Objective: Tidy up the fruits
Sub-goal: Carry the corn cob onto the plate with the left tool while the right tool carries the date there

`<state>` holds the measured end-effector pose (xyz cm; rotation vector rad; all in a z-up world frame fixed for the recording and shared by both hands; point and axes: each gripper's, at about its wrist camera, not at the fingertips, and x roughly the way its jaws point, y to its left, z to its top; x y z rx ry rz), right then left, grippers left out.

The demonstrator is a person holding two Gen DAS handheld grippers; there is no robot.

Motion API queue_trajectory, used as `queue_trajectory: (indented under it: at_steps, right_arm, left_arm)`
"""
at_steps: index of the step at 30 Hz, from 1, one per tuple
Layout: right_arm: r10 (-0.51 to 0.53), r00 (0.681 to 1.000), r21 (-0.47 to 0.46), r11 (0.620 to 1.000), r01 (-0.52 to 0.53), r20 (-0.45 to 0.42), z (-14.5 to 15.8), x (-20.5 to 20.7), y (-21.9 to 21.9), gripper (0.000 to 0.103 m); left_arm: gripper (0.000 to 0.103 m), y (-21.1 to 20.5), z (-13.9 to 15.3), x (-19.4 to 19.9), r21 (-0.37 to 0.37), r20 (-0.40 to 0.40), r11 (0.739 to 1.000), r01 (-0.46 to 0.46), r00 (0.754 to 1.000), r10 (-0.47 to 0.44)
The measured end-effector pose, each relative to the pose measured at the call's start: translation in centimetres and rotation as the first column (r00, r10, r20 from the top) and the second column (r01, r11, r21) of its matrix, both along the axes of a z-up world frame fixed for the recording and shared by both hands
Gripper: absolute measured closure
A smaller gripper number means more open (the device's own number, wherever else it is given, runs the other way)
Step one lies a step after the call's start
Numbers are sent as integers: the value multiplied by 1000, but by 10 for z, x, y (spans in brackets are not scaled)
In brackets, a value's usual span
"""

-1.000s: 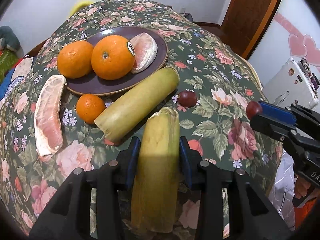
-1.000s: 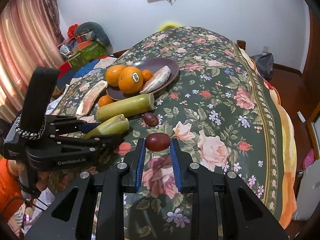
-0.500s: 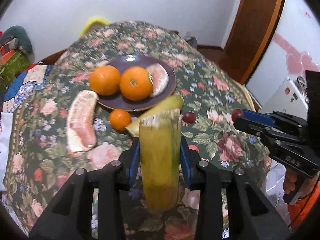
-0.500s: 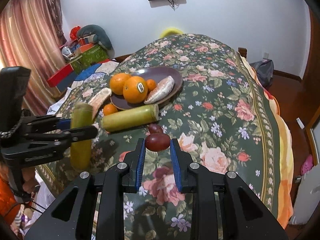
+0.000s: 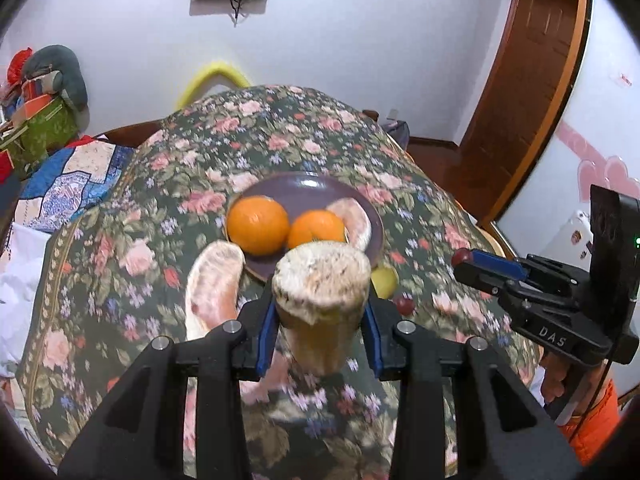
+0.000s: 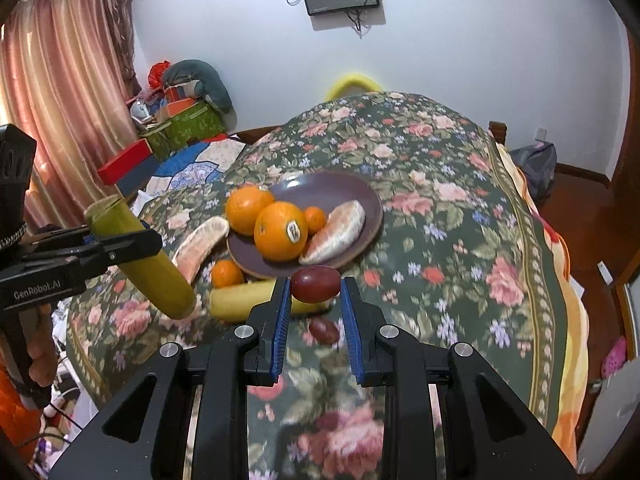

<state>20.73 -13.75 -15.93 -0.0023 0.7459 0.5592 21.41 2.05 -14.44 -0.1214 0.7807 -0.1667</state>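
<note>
Fruits fill both claws. The left gripper (image 5: 320, 316) pinches a yellow-green cane stalk (image 5: 322, 300) between its blue pads, the stalk tilted with its cut end toward the camera; seen from the right wrist it hangs clear above the floral tablecloth (image 6: 460, 240), off the table's near left corner. The right gripper (image 6: 315, 308) is clamped on a dark red grape (image 6: 315, 284), also lifted off the cloth. Just below and beyond its tips a second grape (image 6: 325, 330) lies on the cloth, and a second stalk (image 6: 240, 300) lies crosswise beside it, close to the near rim of the purple plate (image 6: 340, 192). The plate carries two large oranges (image 6: 280, 230), a small one (image 6: 315, 219) and a peeled pomelo wedge (image 6: 334, 232); its far half is bare. Left of the plate lie another pomelo wedge (image 6: 202, 242) and a small orange (image 6: 226, 273). To the right and beyond the plate, the cloth is open out to its edges.
</note>
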Motion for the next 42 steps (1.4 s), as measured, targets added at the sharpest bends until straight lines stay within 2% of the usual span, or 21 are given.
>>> queue_trajectory:
  at_steps: [12,19,24,31,42]
  right_arm:
    - [17,999,-16,1000,-16,48,10,45,16,80]
    - [24,998,-29,999,-23,50,7,70,24,80]
    - [36,998,-64,997,-33,42,-1,83,32,80]
    - [58,998,-95,994,-55,24,-9,109,45,80]
    - [100,994,-140,985,-103,-32,-30,140,66,80]
  left_arm:
    - [67,6,10,55,13,33,1000,3,999,-3]
    - [67,6,-2,102,-7,-28,1000,20,999,-20]
    - [67,3,-2,126,0,-25,1000,24,999,-24]
    - [67,2,-20,165,28,-80,1000,0,997,2]
    - [67,-2,-48,192,11,-144,1000,19,989,-17]
